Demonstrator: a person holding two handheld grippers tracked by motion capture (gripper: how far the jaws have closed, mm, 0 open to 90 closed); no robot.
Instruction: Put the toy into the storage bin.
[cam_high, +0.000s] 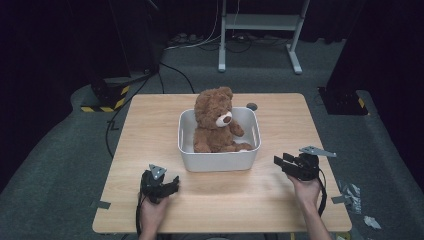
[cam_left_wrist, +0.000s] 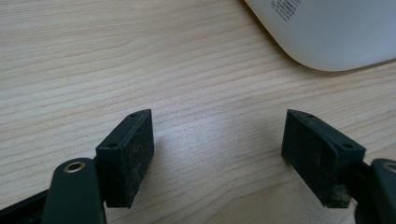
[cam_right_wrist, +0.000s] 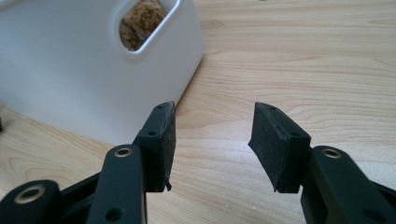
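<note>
Both of your hands enter at the near table edge, each carrying a gripper. Your left gripper (cam_high: 172, 187) rests low on the wooden table (cam_high: 280, 200), jaws spread wide with nothing but bare wood between the pads (cam_left_wrist: 133, 154); the white bin (cam_high: 218, 161) sits just ahead of it and slightly to its right. Your right gripper (cam_high: 280, 161) hangs beside the bin's right end, jaws parted about halfway and empty, its tips aimed at the rounded corner. Through the handle cut-out (cam_right_wrist: 144, 25) ahead and left of that gripper's pads, brown fur shows.

Inside the bin sits the teddy bear (cam_high: 216, 120), upright, head and shoulders above the rim, one arm lying toward the right wall.

Handling, as a judgement: the bear is likely light, soft and compressible, so the pads will sink in before they bite; it is neither slippery nor fragile. Take it at a narrow, firm part, such as an arm, an ear or the neck, rather than the broad belly. The bin looks stiff and smooth; grip its rim or handle opening if you move it.
</note>
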